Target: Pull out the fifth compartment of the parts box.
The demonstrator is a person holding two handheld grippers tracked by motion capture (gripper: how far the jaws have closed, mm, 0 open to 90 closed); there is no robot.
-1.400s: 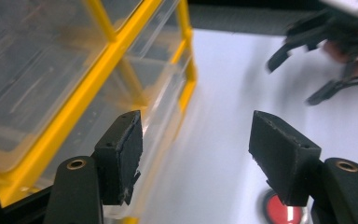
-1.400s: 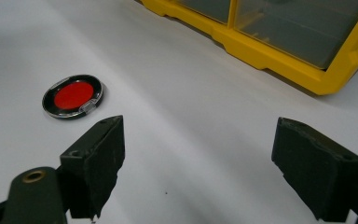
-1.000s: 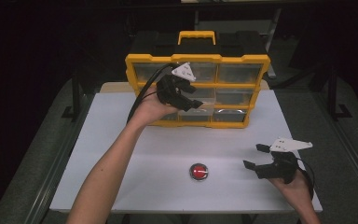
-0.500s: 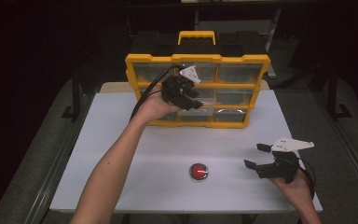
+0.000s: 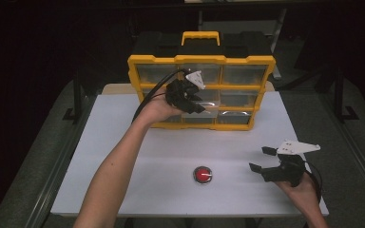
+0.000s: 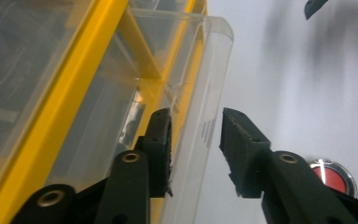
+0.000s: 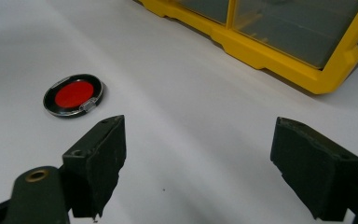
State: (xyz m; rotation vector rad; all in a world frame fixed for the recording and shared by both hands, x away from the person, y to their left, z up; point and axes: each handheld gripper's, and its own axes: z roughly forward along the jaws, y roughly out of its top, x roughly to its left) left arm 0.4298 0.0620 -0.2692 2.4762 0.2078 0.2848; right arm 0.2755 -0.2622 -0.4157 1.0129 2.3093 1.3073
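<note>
Two grippers are at work, and the change is all on the left. Over the last second the left gripper has drifted a little to the right across the front of the yellow organiser and now sits at the middle column, where a clear drawer stands partly pulled out of its frame. In the left gripper view the drawer's front lip lies between the fingers, which are parted with one pad close against the plastic inside and the other just outside; whether they already pinch the lip I cannot tell, but they look not quite closed. My reading is that the drawer is being drawn open, with more travel to come.

Further right, a red button lies on the white worktop, well apart from either set of fingers.

On the right nothing has moved: the right gripper hovers low over the worktop, fingers spread wide and empty, button off beyond its left finger.
</note>
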